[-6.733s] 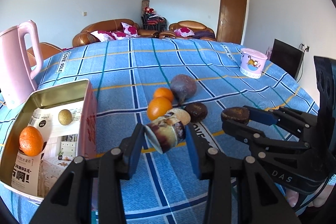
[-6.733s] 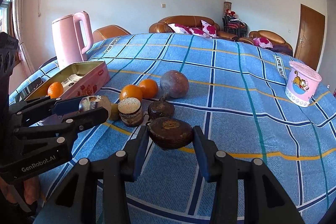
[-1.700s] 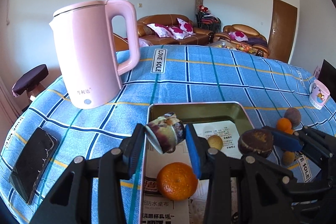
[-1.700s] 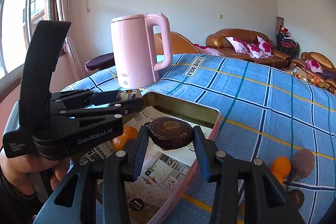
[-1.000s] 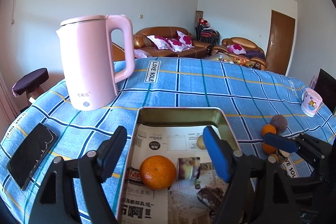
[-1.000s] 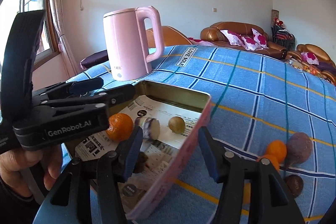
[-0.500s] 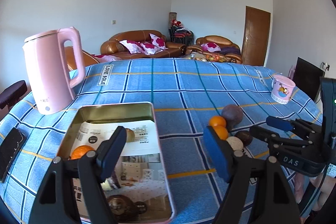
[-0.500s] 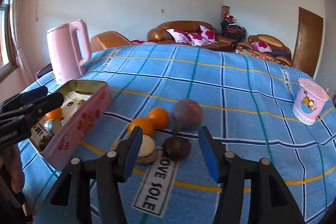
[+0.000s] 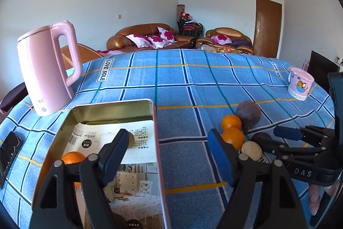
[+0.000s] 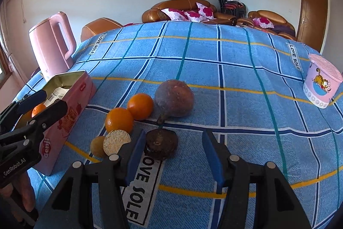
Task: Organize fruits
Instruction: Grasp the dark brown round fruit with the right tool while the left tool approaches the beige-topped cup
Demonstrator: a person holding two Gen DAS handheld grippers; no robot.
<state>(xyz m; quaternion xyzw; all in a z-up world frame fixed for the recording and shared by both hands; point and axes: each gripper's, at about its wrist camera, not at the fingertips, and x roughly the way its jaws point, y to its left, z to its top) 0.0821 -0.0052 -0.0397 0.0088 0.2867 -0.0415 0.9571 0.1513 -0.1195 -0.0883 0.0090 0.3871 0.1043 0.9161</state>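
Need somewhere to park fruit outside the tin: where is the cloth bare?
Bare cloth lies between the tin and the oranges, and from the big purple fruit across to the pink cup. It is crowded around the oranges and the dark fruit.

The fruit cluster [image 10: 137, 121] sits tight together beside the tin [image 10: 70, 113], leaving only a narrow gap on that side; the cloth [image 10: 246, 104] to its right lies bare as far as the cup [image 10: 321, 81], while the kettle [image 10: 53, 44] stands behind the tin

Two low wrist views — shared fruit pile [image 9: 232, 134]
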